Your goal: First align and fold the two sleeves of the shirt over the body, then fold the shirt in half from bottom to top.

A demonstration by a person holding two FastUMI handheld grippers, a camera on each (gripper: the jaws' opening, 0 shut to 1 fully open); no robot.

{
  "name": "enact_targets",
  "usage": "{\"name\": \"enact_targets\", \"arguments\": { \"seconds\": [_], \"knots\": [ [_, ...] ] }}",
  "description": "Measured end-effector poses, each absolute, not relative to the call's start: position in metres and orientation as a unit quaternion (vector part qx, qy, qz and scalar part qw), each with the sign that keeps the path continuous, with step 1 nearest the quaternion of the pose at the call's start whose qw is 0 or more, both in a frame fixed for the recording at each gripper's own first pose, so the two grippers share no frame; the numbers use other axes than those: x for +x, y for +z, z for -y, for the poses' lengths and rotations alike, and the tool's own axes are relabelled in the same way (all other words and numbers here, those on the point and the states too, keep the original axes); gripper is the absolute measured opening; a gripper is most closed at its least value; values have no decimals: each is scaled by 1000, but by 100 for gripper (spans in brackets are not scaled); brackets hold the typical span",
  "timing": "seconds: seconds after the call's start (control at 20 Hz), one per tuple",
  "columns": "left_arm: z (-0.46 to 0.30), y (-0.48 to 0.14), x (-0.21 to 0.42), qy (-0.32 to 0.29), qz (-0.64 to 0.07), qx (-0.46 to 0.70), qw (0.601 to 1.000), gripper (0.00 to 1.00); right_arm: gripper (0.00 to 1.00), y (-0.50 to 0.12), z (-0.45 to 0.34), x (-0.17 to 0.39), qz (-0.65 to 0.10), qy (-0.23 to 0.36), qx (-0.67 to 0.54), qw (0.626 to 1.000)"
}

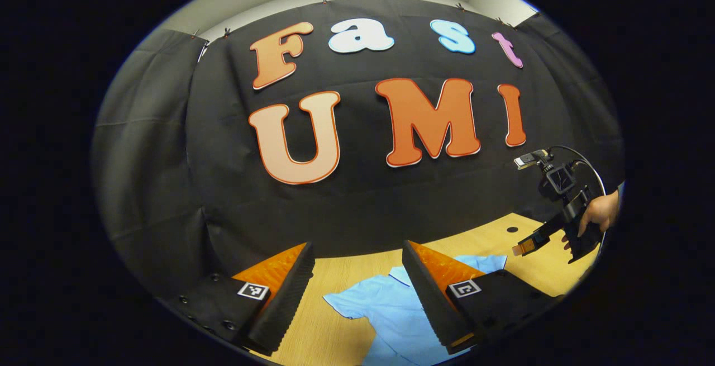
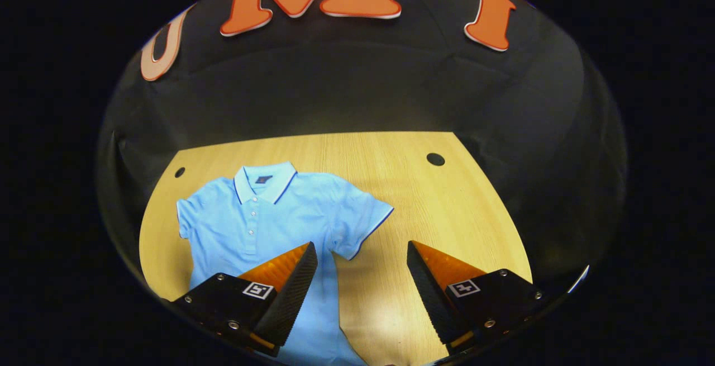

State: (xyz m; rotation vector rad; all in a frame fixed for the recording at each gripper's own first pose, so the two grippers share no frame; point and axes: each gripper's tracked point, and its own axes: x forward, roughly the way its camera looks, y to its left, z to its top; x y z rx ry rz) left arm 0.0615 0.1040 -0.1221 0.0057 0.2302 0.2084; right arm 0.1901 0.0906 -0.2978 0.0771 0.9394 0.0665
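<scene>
A light blue polo shirt [image 2: 262,226] lies flat and face up on the wooden table [image 2: 447,209], collar [image 2: 263,180] toward the far wall and both short sleeves spread out. My right gripper [image 2: 362,248] hovers open above the shirt's right sleeve [image 2: 363,215], holding nothing. My left gripper [image 1: 357,248] is also open and held high, with part of the shirt [image 1: 385,310] below and between its fingers. In the left gripper view the right gripper [image 1: 525,248] hangs over the table at the far right, held by a hand [image 1: 600,212].
Black cloth walls close the table at the back and both sides. Two small dark holes [image 2: 435,159] [image 2: 180,172] sit near the table's far corners. Bare wood stretches to the right of the shirt.
</scene>
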Motion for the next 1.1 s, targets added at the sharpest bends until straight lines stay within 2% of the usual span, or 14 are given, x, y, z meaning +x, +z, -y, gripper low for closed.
{"name": "enact_targets", "arguments": {
  "seconds": [0.3,0.35,0.75,0.9,1.0,1.1],
  "knots": [
    [-95,-139,55,150,-160,16,975,100,98,-359,-83,224,-532,45,47,844],
    [-93,-142,53,156,-168,18,973,100,94,-369,-85,231,-542,45,51,838],
    [-92,-141,48,192,-213,42,957,100,81,-437,-97,254,-623,25,90,777],
    [-93,-142,41,205,-222,44,952,100,76,-445,-99,264,-633,14,93,768],
    [-93,-141,32,211,-227,43,950,100,65,-446,-101,272,-632,3,97,769],
    [-94,-144,30,215,-233,44,947,100,63,-446,-98,274,-638,-9,95,764]
  ]
}}
